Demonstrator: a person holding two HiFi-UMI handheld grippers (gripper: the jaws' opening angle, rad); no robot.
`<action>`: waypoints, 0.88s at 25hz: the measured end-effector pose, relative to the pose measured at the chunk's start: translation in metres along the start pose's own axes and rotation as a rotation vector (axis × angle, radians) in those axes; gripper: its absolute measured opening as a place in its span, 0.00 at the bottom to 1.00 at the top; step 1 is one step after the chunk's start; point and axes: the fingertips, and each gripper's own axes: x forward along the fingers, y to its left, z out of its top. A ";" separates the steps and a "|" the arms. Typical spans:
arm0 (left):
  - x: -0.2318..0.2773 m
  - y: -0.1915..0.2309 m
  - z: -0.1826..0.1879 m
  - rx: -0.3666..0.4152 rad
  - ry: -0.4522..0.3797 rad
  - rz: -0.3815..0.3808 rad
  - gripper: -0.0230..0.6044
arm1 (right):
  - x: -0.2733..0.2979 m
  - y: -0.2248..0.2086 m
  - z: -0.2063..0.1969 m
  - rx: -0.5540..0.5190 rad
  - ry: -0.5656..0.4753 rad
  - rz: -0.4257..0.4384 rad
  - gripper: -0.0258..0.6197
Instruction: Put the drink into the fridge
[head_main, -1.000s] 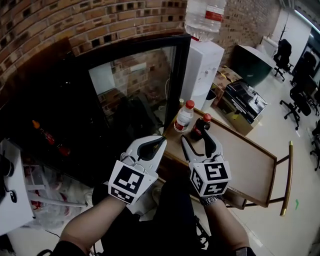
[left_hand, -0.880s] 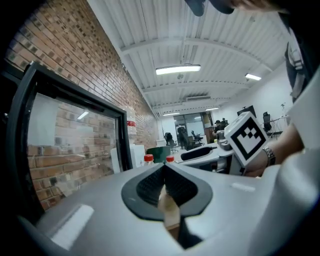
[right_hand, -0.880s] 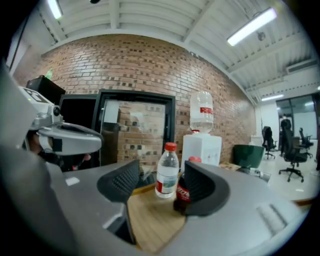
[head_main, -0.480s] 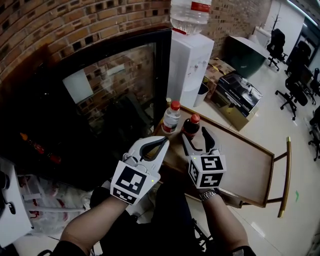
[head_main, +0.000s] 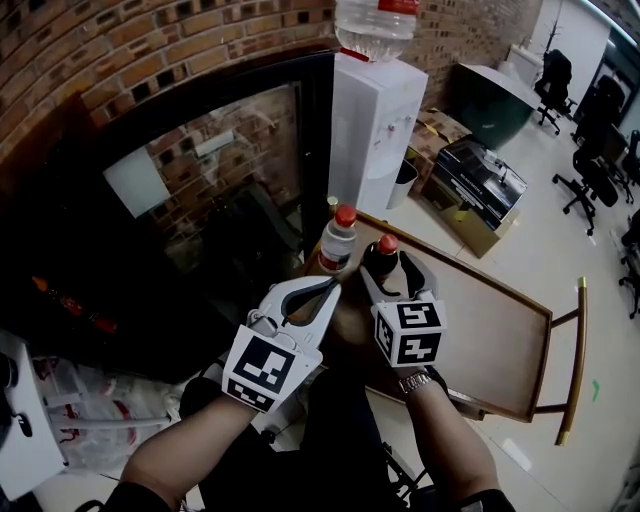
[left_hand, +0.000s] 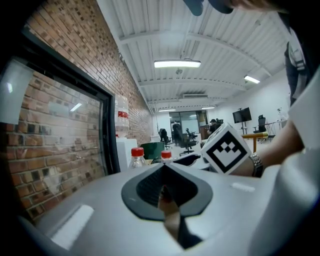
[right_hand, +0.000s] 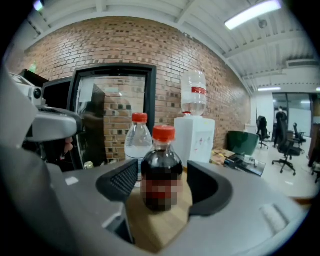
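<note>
A dark cola bottle (head_main: 384, 256) with a red cap stands on the wooden table (head_main: 490, 330), next to a clear bottle (head_main: 337, 238) with a red cap. My right gripper (head_main: 388, 272) is open, one jaw on each side of the cola bottle (right_hand: 161, 170), with gaps to both pads. The clear bottle (right_hand: 136, 141) stands just behind and to the left. My left gripper (head_main: 328, 288) is shut on nothing, beside the table's left corner. The glass-door fridge (head_main: 200, 190) stands to the left, its door closed.
A white water dispenser (head_main: 372, 110) stands between the fridge and the table's far end. A gold handle bar (head_main: 575, 370) runs along the table's right side. A black machine (head_main: 480, 180) and office chairs (head_main: 590, 170) are further right.
My right gripper has moved forward, so its open jaws now stand on both sides of the cola bottle. The left gripper stays shut and has barely shifted.
</note>
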 end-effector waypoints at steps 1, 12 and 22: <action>0.001 0.001 -0.001 -0.001 0.003 -0.001 0.04 | 0.002 0.000 -0.001 0.001 0.003 0.002 0.51; 0.010 0.005 -0.010 -0.013 0.024 -0.002 0.04 | 0.015 0.000 -0.005 0.002 0.011 0.026 0.51; -0.010 0.011 -0.010 -0.008 0.033 0.042 0.04 | -0.007 0.009 0.001 0.025 -0.036 0.022 0.50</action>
